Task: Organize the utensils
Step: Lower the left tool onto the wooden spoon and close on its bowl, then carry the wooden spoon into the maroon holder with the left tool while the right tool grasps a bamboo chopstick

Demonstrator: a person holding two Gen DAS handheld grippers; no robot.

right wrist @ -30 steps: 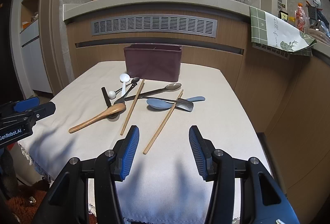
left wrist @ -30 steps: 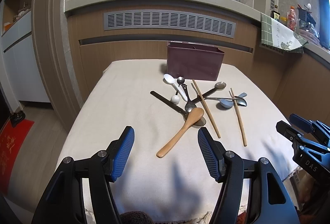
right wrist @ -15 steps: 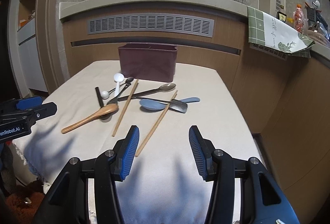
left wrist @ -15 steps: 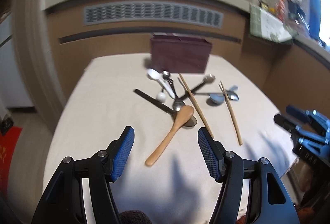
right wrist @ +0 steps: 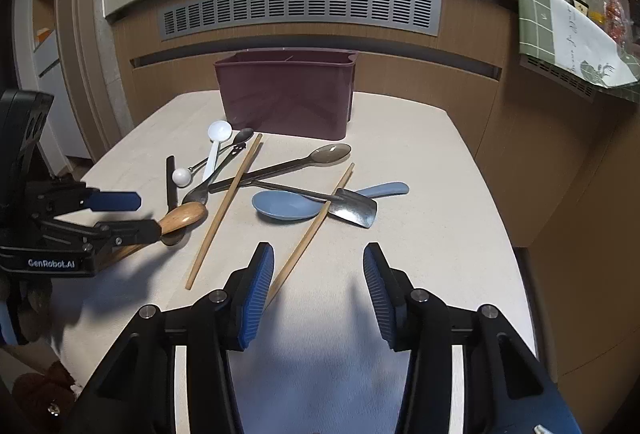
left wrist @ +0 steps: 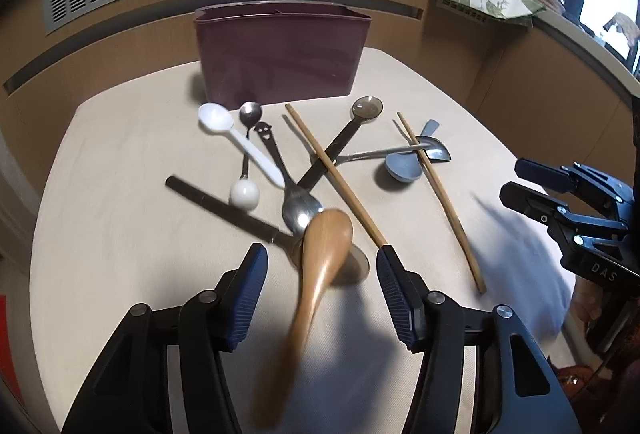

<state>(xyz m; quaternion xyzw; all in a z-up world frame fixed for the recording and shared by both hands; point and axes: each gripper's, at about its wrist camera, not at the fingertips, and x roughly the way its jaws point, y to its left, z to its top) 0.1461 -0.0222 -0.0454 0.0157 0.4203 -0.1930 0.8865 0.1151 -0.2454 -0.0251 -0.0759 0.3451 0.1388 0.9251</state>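
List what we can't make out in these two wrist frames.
- Maroon utensil caddy: interior is hidden behind its front wall in both views; only a divider top shows.
- Wooden spoon: handle is motion-blurred in the left wrist view; in the right wrist view the left gripper covers it. Its jaws are closing around the spoon; contact is unclear.
- Right chopstick: near end is hidden behind a finger of the right gripper, which is closing with nothing between its pads.

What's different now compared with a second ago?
The left gripper has come forward over the wooden spoon, whose handle now lies between its closing jaws, not yet gripped. The right gripper has advanced toward the nearer chopstick, jaws closing, its near end beside the left finger. The other utensils and the bin have not moved.
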